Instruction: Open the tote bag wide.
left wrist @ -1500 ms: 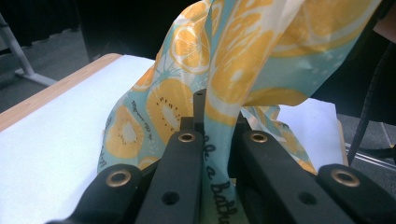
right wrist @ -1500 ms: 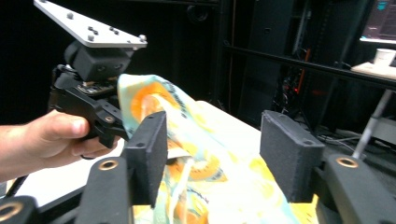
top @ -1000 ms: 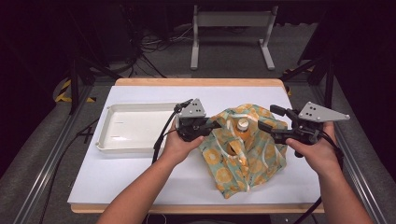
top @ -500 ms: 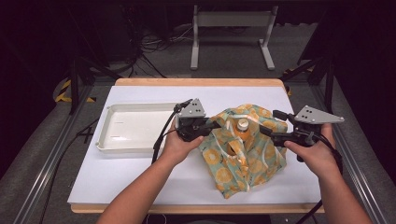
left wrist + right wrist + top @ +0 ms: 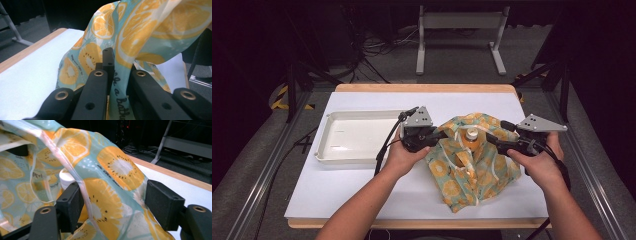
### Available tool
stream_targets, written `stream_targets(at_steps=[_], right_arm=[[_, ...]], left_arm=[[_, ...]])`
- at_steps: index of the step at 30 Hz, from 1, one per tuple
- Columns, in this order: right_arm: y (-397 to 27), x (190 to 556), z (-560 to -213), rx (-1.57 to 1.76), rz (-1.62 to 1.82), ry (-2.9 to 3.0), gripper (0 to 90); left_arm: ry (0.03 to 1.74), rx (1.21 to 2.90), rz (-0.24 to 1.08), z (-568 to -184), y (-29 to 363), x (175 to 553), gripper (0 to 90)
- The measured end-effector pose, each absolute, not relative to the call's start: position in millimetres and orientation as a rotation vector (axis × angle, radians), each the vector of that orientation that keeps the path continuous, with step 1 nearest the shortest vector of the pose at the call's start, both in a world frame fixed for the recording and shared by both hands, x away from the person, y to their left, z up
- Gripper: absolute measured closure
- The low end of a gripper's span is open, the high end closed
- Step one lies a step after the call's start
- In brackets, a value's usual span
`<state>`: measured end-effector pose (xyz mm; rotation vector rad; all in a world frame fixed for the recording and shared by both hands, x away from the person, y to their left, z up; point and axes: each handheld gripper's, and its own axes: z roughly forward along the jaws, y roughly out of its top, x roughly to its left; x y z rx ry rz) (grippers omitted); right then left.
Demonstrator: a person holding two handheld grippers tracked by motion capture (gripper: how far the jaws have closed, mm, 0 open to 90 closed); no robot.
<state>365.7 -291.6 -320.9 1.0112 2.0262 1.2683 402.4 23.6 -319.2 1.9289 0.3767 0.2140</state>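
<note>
A teal bag [image 5: 472, 172] printed with orange slices lies slumped on the white table cover, and an orange bottle with a white cap [image 5: 471, 134] stands inside it. My left gripper [image 5: 443, 134] is shut on the bag's left rim and holds that fabric [image 5: 150, 27] up. In the left gripper view the cloth runs pinched between the closed jaws of the left gripper [image 5: 120, 72]. My right gripper [image 5: 492, 139] is at the bag's right side. Its jaws are open around the raised rim [image 5: 117, 167] and have just been closing. The right gripper [image 5: 117, 202] looks past the cloth to the cap [image 5: 66, 178].
A white rectangular tray [image 5: 357, 145] lies on the table to the left of the bag. The table's wooden edge [image 5: 422, 88] runs along the far side. Beyond it are a metal stand [image 5: 459, 22] and cables on the floor.
The right gripper has edged slightly left, in toward the bag's right rim. The left gripper and the bag have stayed where they were.
</note>
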Motion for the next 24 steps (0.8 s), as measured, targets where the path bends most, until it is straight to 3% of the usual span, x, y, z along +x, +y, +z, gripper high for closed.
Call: stream_targets(at_steps=[4,5,7,8,11,13,16,24], right_arm=[[-288.8,366.1,-319.6,1.004,1.26,2.038,37.3],[-288.4,365.8,-318.1,0.992,1.241,2.039,48.3],[-289.1,365.1,-315.5,0.982,1.22,2.039,61.6],[-289.1,365.1,-315.5,0.982,1.22,2.039,61.6],[-291.8,364.0,-310.7,0.984,1.22,2.037,78.4],[-293.7,364.6,-309.0,0.99,1.221,2.046,85.1],[-295.8,365.5,-308.2,0.993,1.219,2.051,89.3],[-298.4,366.9,-307.7,1.012,1.23,2.048,90.0]], left_arm=[[0.37,1.939,0.235,-317.7,25.8,400.7,87.4],[0.382,1.94,0.247,-318.4,26.7,400.3,86.9],[0.395,1.938,0.26,-318.6,27.9,400.2,86.3],[0.395,1.938,0.26,-318.6,27.9,400.2,86.5],[0.408,1.934,0.265,-318.0,30.9,402.0,87.4],[0.408,1.937,0.276,-317.9,32.6,403.9,88.0],[0.411,1.94,0.28,-318.3,33.4,404.7,88.2],[0.439,1.943,0.286,-321.1,36.6,408.2,88.8]])
